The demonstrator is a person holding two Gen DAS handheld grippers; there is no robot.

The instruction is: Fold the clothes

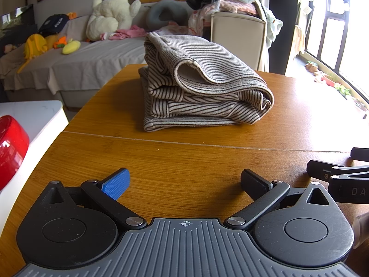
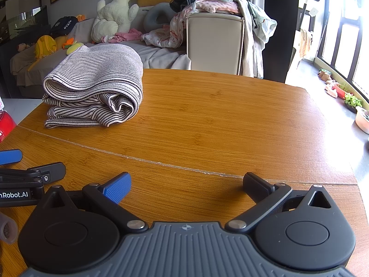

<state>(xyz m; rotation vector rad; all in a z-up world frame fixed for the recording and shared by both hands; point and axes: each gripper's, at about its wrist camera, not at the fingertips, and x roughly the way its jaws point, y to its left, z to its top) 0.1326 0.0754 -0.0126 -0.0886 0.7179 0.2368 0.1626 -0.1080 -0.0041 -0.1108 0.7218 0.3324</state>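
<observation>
Left wrist view: the left gripper (image 1: 184,182) sits low over the honey-brown wooden surface (image 1: 161,159), fingers spread wide and holding nothing. The folded beige-and-black striped knit garment (image 1: 200,85) lies ahead, well apart. At right, the right gripper (image 1: 332,173) shows the letters "DA".

Right wrist view: the right gripper (image 2: 186,183) is level, fingers spread, empty. The garment (image 2: 94,90) lies far left. The left gripper (image 2: 32,175) reads "nRobot.AI".

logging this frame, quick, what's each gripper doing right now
Left gripper: open, holding nothing.
Right gripper: open, holding nothing.
</observation>
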